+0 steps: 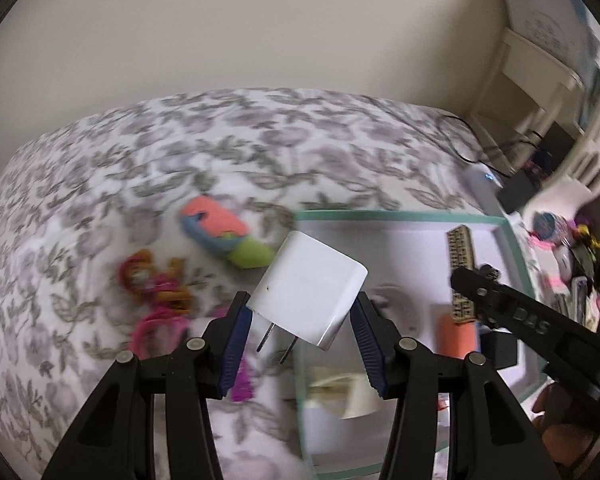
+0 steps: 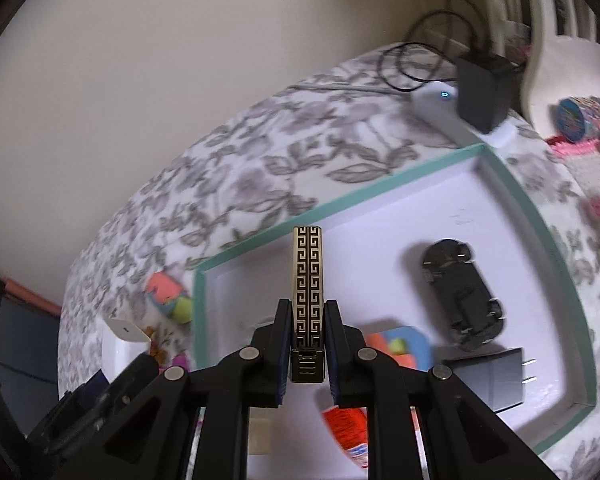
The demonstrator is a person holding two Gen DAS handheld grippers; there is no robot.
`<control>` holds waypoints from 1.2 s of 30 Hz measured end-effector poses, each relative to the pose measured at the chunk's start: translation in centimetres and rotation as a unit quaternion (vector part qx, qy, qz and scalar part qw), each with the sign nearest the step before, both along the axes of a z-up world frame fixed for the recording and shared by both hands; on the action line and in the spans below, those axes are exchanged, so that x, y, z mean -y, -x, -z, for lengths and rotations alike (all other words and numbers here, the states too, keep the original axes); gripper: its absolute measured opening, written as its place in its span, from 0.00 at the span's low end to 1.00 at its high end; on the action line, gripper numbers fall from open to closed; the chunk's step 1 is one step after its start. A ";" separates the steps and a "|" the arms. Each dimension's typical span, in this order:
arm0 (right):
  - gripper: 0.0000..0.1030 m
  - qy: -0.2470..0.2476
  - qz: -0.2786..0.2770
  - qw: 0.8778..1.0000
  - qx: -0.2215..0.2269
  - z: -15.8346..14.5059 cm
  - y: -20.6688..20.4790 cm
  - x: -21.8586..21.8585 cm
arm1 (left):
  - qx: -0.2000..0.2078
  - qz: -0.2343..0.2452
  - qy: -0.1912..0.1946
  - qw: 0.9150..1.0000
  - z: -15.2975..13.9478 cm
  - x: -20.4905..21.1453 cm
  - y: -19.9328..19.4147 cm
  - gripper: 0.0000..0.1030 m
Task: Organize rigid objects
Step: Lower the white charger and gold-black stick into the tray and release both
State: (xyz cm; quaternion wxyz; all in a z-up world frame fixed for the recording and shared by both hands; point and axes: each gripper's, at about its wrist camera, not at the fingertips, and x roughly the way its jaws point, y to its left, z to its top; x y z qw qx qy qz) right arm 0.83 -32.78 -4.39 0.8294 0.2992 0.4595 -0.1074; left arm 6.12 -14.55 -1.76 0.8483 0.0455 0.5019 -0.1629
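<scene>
The black toy car [image 2: 462,294] already lies in the white green-rimmed box [image 2: 256,240], while the left gripper [image 1: 302,316] squeezes a white plug cube [image 1: 310,294] and the right gripper [image 2: 308,332] squeezes a gold-and-black patterned bar [image 2: 308,276] above that box, not yet dropped in.

Motion blur smears the bedspread [image 1: 100,184] and the tangle of hair ties [image 1: 156,292] in the left view, the box's [image 2: 260,236] near corner is cut off by the right gripper's [image 2: 308,344] arms, and the shelf clutter [image 1: 568,248] is unreadable.
</scene>
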 end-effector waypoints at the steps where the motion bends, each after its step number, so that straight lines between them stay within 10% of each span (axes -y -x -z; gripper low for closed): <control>1: 0.16 -0.003 0.003 1.000 -0.003 0.2 0.2 0.4 | 0.001 0.009 0.002 1.000 0.1 0.7 0.2 0.51; 36: 0.19 0.010 0.012 0.999 -0.044 2.4 1.0 2.1 | -0.065 0.033 -0.002 0.997 4.7 2.6 -0.1 0.55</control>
